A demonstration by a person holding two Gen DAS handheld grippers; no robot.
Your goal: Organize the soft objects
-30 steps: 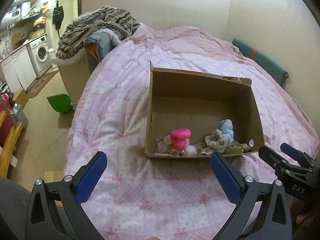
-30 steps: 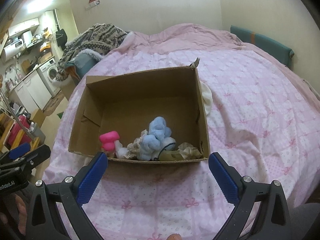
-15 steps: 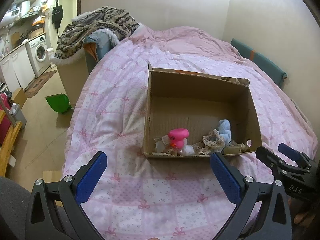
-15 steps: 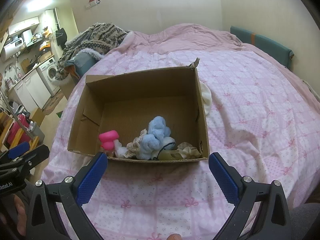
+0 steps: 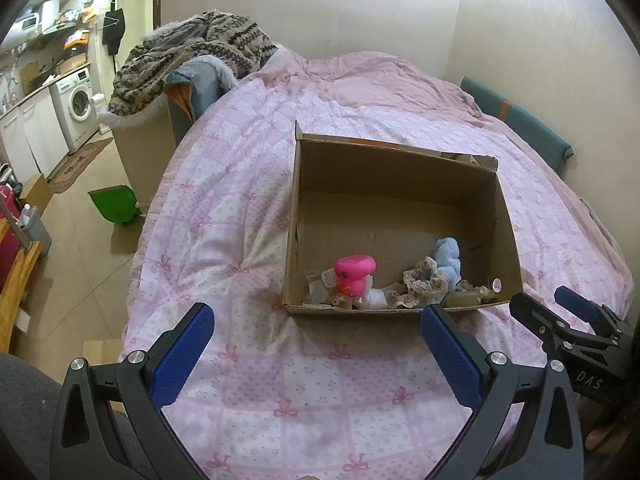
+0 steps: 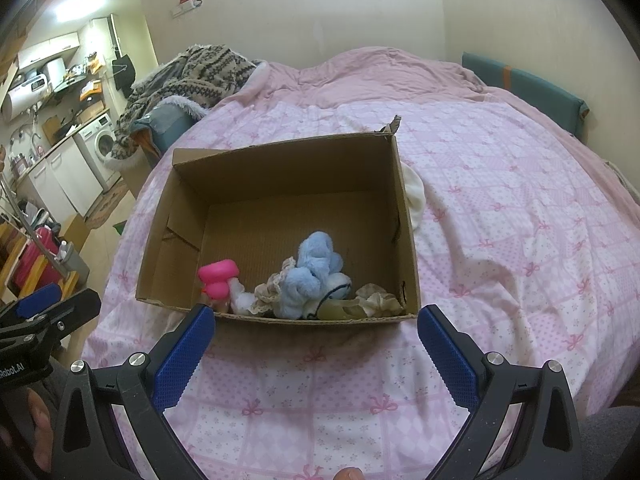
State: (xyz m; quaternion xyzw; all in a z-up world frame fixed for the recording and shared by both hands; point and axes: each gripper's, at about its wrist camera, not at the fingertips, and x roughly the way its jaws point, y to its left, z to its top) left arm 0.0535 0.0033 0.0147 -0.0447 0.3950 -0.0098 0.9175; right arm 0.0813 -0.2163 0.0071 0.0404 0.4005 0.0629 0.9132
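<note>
Both tongs were wide open and held nothing: the left gripper (image 5: 316,340) and the right gripper (image 6: 316,338). The soft toys (image 6: 316,280) lay bunched in the cardboard box (image 6: 192,236) on the bed (image 6: 520,240). A grab there could have caught two toys together or pushed the light box away.

Left claw (image 5: 316,320) wide apart, empty, above pink quilt (image 5: 224,216); cardboard box (image 5: 400,172) ahead holds soft toys.

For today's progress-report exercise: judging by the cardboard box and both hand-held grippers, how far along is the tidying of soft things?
Done: pink toy, blue plush and lace scrunchie lie in the cardboard box. In hand: nothing; left hand-held gripper and right hand-held gripper are open, empty. Left: perhaps the white cloth beside the box.
</note>
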